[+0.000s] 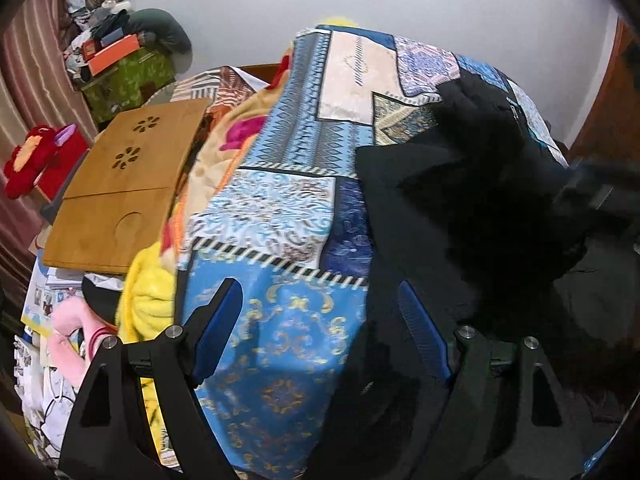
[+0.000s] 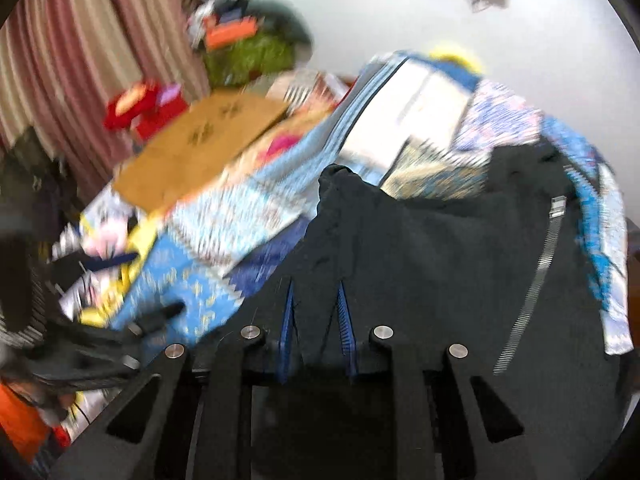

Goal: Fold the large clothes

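A large black garment (image 1: 460, 220) lies spread over the right half of a bed, on a blue patterned bedspread (image 1: 280, 208). My left gripper (image 1: 322, 320) hangs open just above the garment's left edge. Its left pad is over the bedspread and its right pad is over black cloth, with nothing pinched. In the blurred right wrist view, my right gripper (image 2: 316, 328) has its blue pads close together on a fold of the black garment (image 2: 440, 248). That fold rises to a peak ahead of the pads. A silver zipper (image 2: 532, 288) runs down the garment's right side.
A wooden lap table (image 1: 120, 184) rests on the bed's left side beside a yellow blanket (image 1: 148, 300) and pink soft things. Further left are a red plush toy (image 1: 28, 160), a striped curtain (image 1: 32, 60) and a green box (image 1: 128, 76) piled with clutter. A white wall stands behind.
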Motion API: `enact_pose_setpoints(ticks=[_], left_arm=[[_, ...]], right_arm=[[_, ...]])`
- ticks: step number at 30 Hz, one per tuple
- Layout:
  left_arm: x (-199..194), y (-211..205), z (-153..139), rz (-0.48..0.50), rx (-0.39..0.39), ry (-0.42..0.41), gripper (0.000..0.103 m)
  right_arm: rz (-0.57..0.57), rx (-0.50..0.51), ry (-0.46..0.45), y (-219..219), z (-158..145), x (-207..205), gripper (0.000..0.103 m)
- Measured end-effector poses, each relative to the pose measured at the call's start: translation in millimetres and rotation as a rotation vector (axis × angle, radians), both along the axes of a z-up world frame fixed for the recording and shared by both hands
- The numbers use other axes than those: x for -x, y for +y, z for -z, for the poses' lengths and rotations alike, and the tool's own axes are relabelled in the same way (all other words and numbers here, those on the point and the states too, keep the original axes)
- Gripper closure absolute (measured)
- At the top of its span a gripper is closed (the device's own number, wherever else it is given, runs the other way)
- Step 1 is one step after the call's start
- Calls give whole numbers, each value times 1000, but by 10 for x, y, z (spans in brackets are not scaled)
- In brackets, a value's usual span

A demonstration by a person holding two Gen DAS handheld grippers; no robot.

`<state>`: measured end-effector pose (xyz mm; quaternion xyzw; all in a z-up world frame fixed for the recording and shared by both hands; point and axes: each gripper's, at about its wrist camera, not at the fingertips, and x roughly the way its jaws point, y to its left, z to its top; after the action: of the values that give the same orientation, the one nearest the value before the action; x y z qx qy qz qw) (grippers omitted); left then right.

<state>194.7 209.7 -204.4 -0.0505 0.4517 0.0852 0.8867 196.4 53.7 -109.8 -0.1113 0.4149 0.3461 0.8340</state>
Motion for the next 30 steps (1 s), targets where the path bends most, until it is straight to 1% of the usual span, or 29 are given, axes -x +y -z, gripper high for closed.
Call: enact_pose_setpoints(ticks=[2, 6, 9, 13, 15, 18, 21, 25, 29, 30], left_arm=[[-70, -97, 28, 16, 7, 7, 23], [-192, -305, 68, 49, 16, 13, 23], [-287, -458, 105, 71, 16, 24, 23], [-397, -620, 170, 93, 21, 45, 23], [-447, -704, 211, 101, 20, 54, 23], [-517, -789, 287, 108, 25, 74, 23], [-572, -845, 378, 108, 32, 101, 23], [-601, -892, 475, 101, 36, 124, 23], [-589, -861, 504, 76, 66, 128, 23], [-587, -857, 507, 70, 74, 130, 23]], right_arm=[[54, -48, -39, -218, -242, -41, 84], [147, -112, -105, -641, -568, -111, 85], [195, -152, -104, -988, -692, -177, 85], [246, -168, -108, -1371, -725, -196, 85], [292, -174, -95, -1611, -664, -217, 85], [338, -173, -56, -1845, -555, -237, 85], [383, -147, 0, -2072, -333, -271, 85], [441, -134, 112, -2332, 54, -315, 85], [498, -130, 232, -2594, 407, -330, 85], [512, -123, 250, -2664, 455, -325, 85]])
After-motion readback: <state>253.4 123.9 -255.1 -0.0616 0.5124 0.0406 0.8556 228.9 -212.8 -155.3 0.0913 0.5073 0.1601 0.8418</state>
